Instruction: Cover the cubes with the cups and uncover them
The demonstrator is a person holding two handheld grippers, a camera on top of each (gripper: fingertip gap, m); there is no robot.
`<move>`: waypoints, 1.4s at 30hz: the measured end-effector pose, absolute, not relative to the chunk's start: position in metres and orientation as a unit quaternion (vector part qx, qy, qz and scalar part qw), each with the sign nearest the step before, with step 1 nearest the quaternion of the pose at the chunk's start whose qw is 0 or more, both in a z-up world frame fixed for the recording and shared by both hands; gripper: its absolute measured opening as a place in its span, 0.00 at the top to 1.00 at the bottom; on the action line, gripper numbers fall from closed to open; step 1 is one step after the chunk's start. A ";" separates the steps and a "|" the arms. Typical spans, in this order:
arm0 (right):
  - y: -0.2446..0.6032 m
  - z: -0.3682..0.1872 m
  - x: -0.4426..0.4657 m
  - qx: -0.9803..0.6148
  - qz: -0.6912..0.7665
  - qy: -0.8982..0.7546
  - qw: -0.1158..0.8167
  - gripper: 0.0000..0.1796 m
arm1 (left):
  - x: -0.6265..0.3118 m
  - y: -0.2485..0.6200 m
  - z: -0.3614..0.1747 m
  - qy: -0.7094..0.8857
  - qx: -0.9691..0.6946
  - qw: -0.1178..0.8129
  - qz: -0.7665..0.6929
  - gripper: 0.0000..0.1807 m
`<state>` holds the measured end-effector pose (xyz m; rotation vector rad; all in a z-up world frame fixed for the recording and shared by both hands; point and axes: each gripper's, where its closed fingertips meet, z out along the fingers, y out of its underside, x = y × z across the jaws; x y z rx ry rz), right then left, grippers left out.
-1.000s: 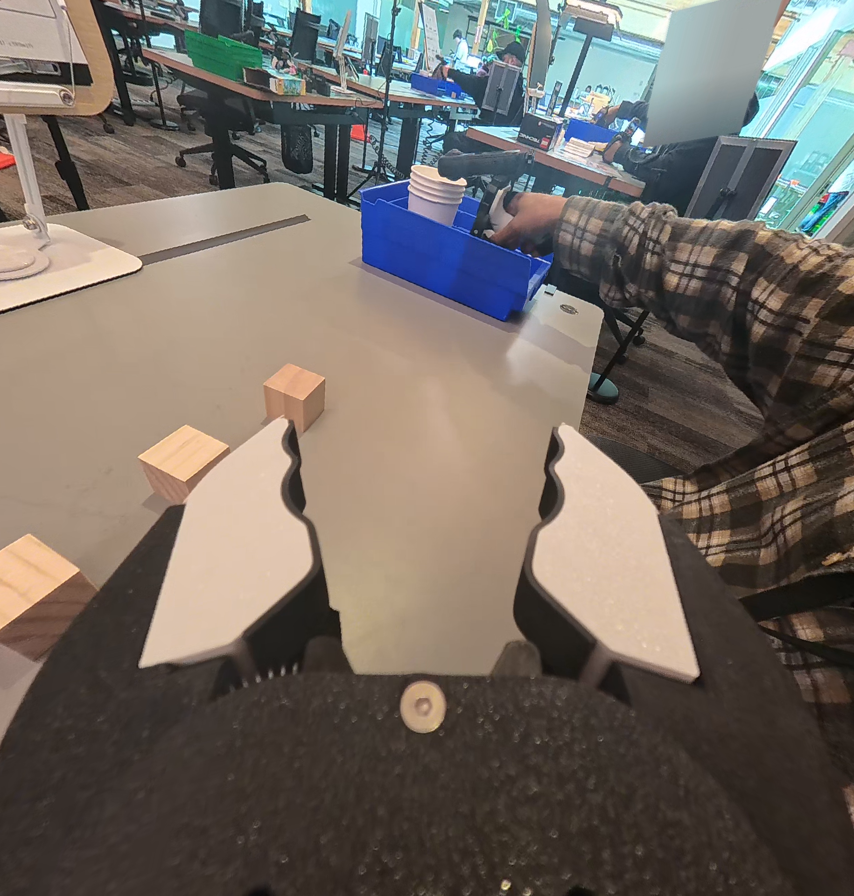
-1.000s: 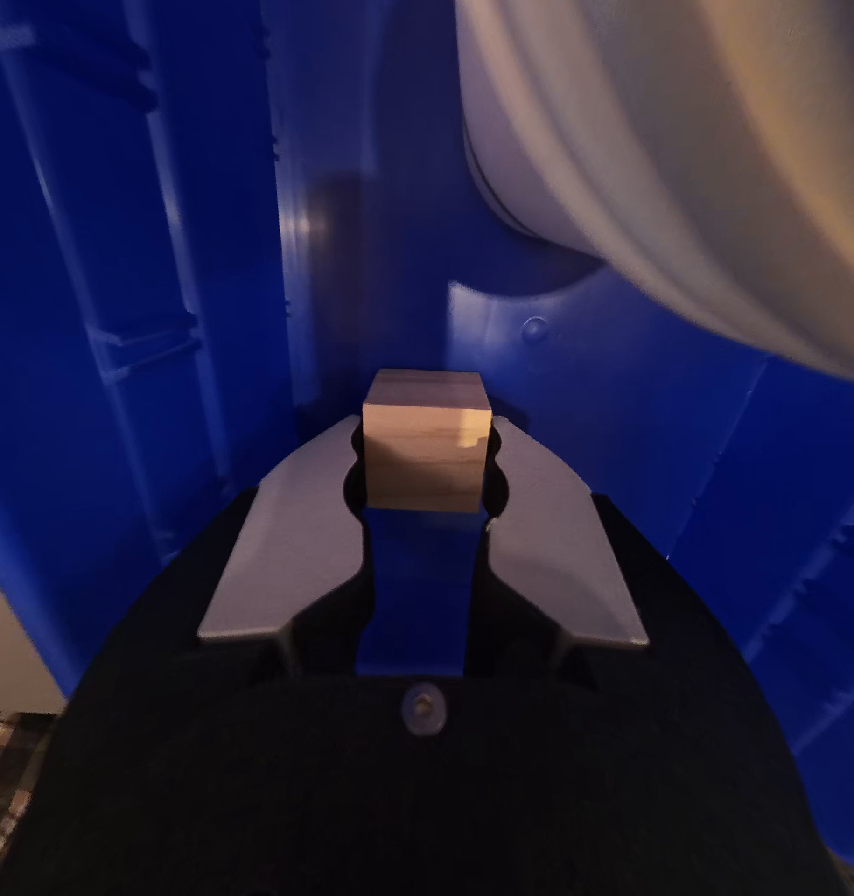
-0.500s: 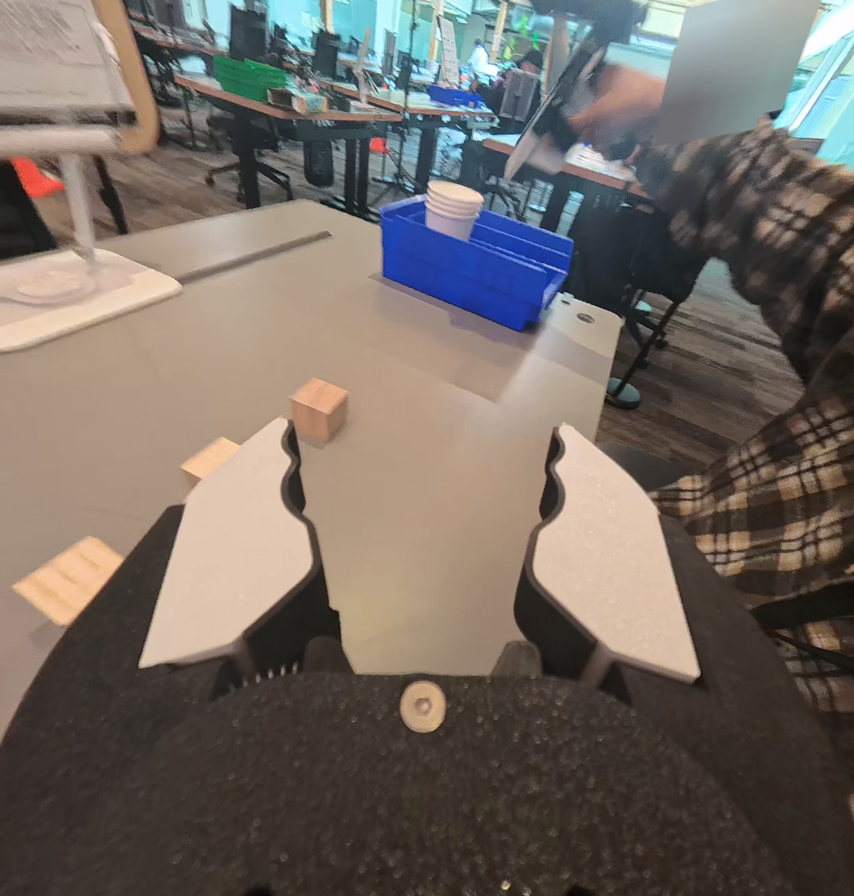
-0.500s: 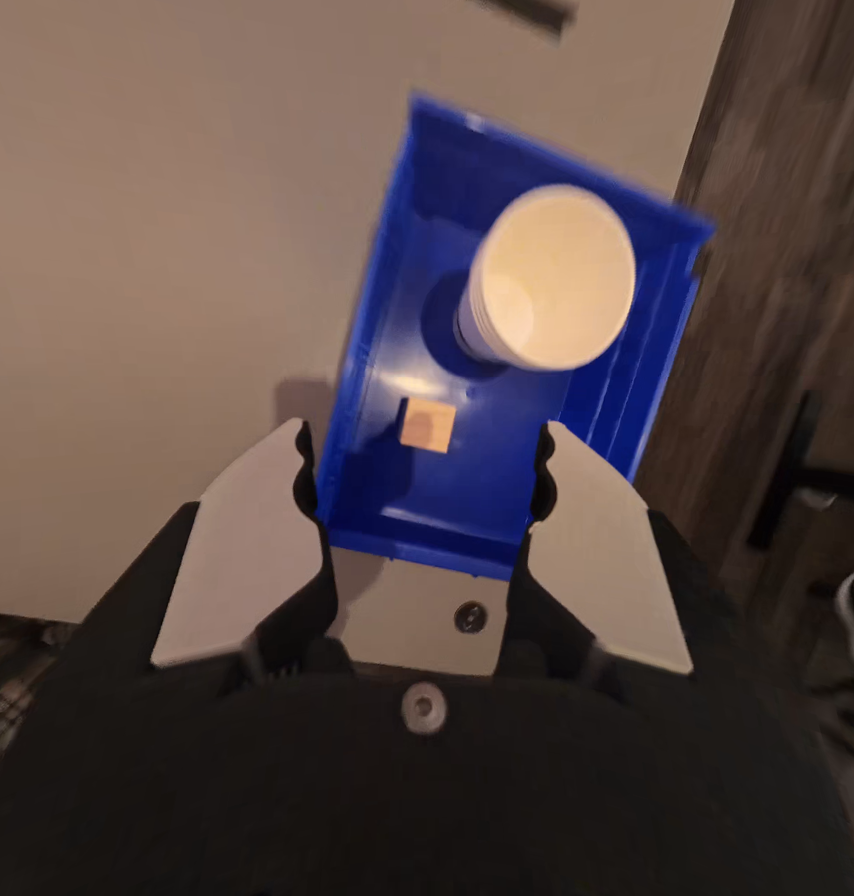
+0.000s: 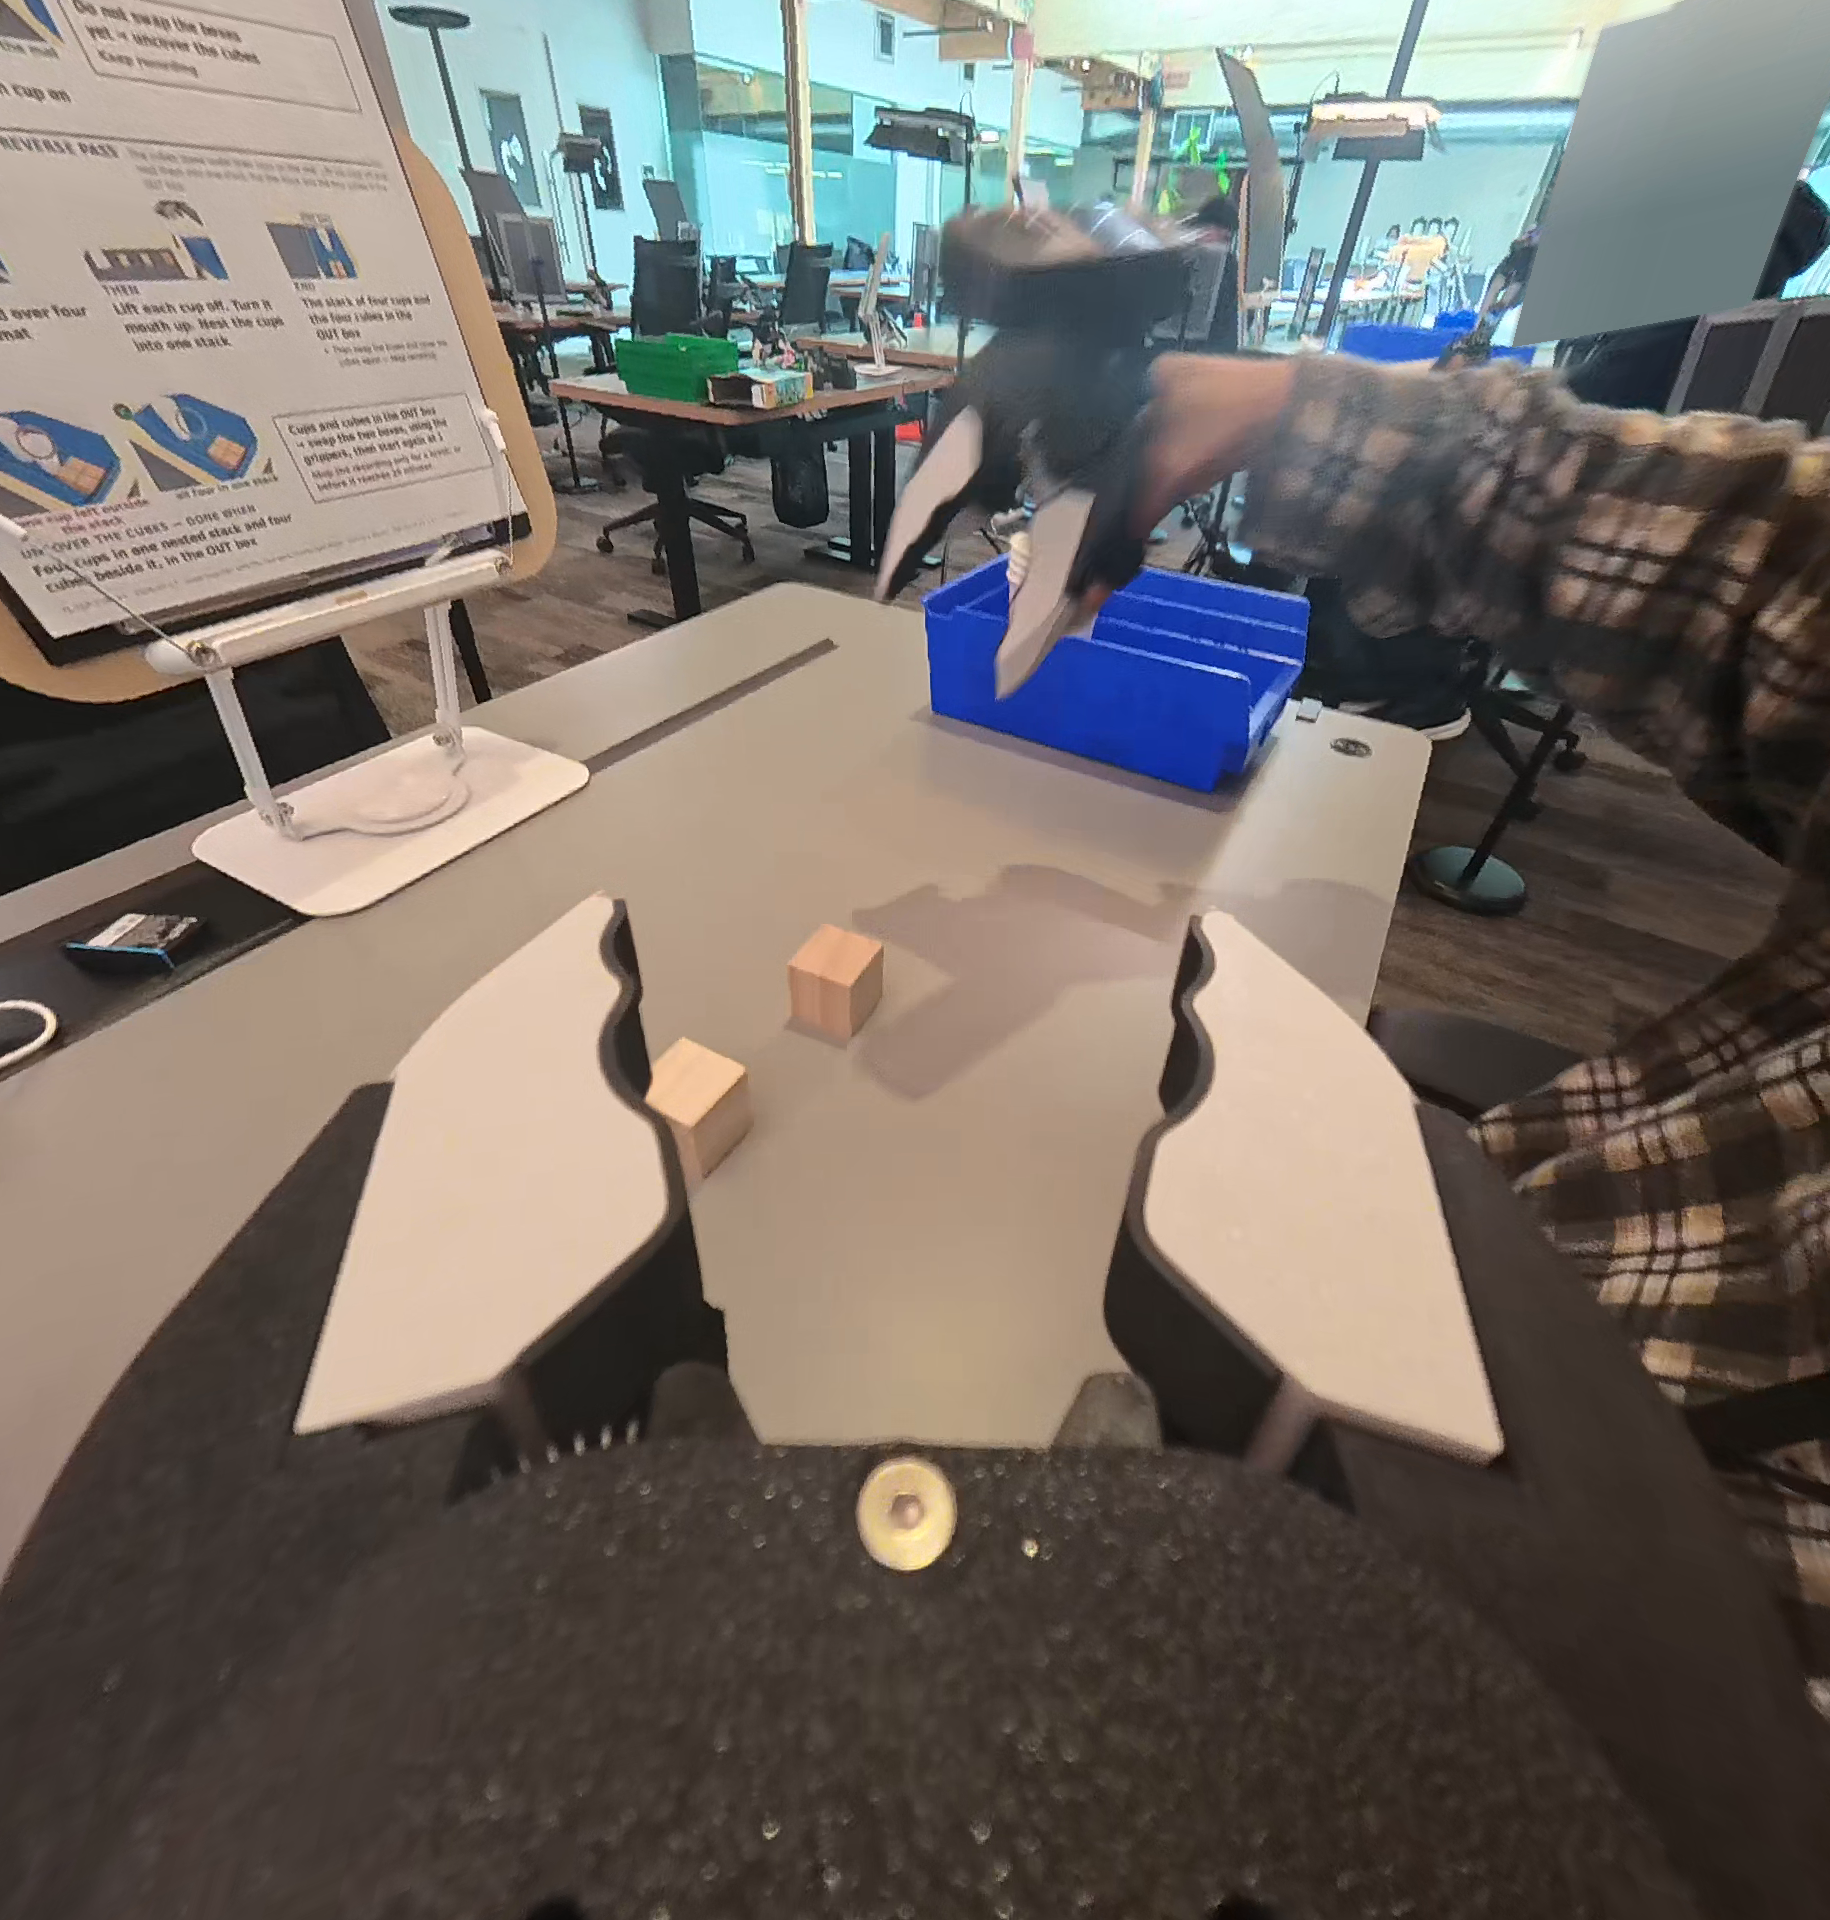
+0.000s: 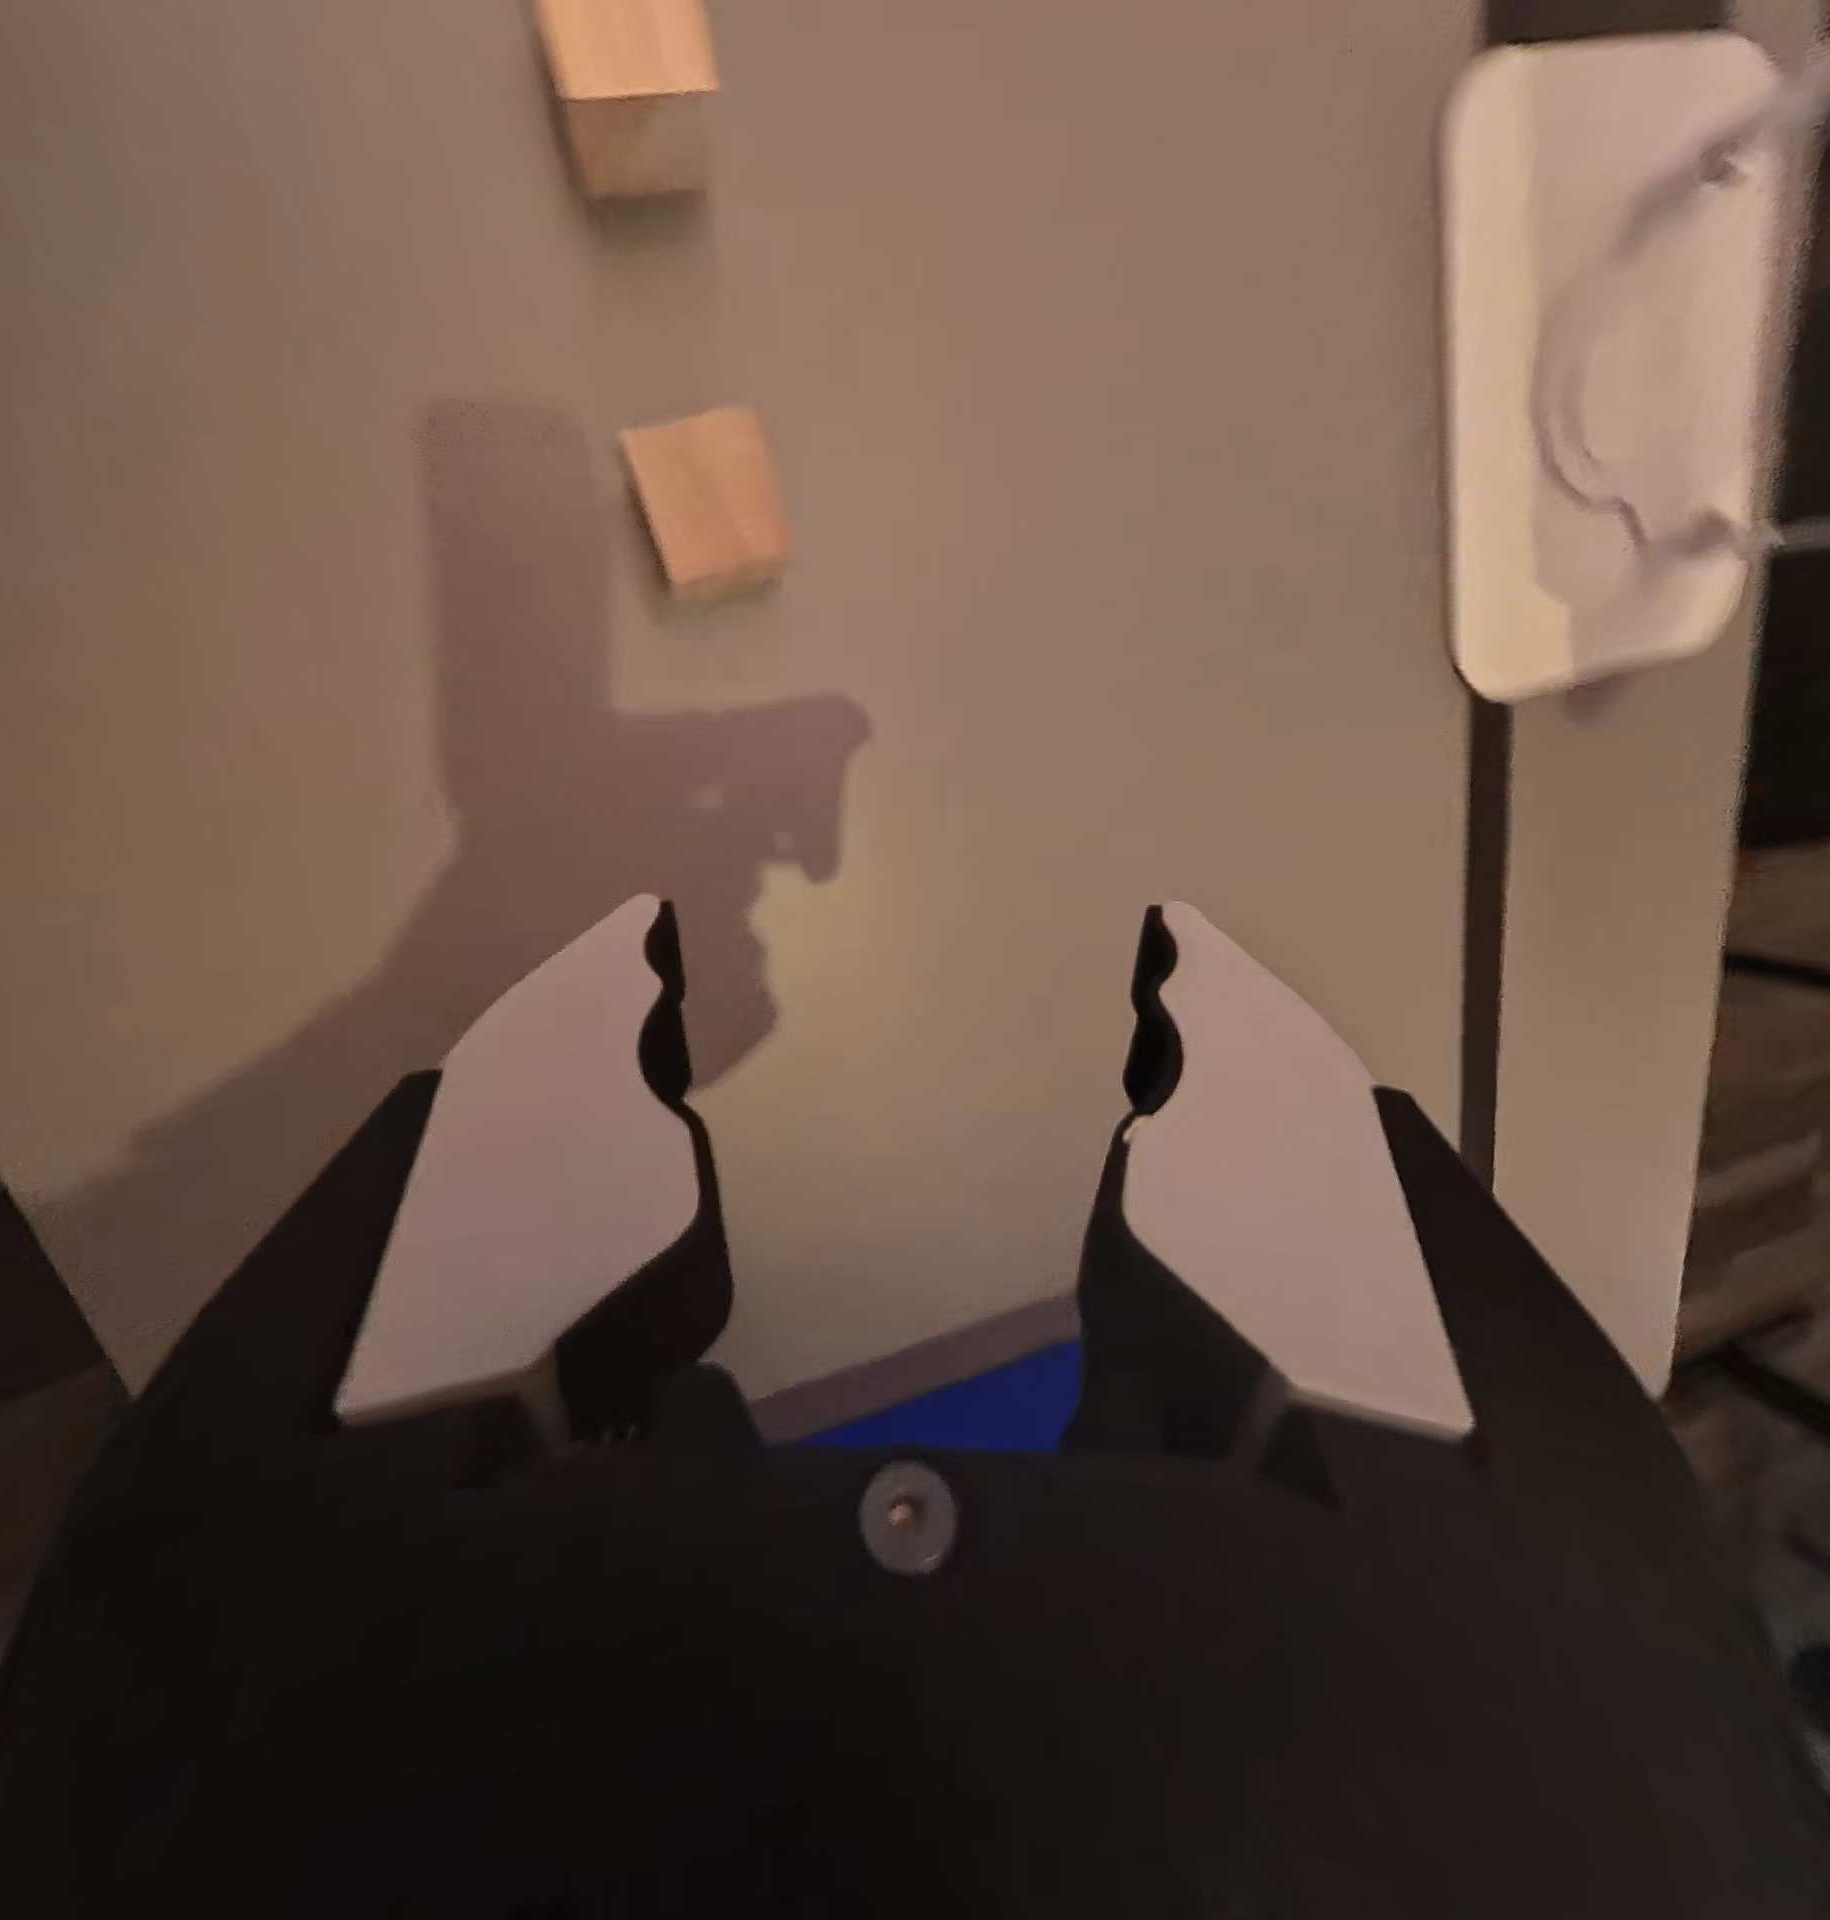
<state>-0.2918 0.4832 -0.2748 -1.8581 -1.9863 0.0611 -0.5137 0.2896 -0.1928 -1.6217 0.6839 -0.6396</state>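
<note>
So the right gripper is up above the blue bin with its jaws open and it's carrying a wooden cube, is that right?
Not quite. The right gripper is above the blue bin with its jaws open, but it carries nothing: the right wrist view shows only bare table between its fingers. The two wooden cubes in that view lie on the table ahead of it.

It was an open-plan office or lab: rows of desks (image 5: 755, 400), office chairs (image 5: 672, 281), monitors and light stands (image 5: 916, 130) filled the hall.
</note>
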 end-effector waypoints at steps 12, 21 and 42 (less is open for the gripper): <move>0.453 -0.385 -0.383 -0.550 0.002 -0.833 0.056 0.58 | -0.526 0.282 -0.187 0.302 -0.692 0.601 -0.262 0.47; 0.450 -0.416 -0.386 -0.556 0.007 -0.831 0.003 0.60 | -0.531 0.282 -0.186 0.299 -0.691 0.604 -0.262 0.47; 0.523 -0.229 -0.204 -0.826 -0.064 -0.548 0.111 0.75 | -0.516 0.287 -0.202 0.316 -0.702 0.578 -0.269 0.47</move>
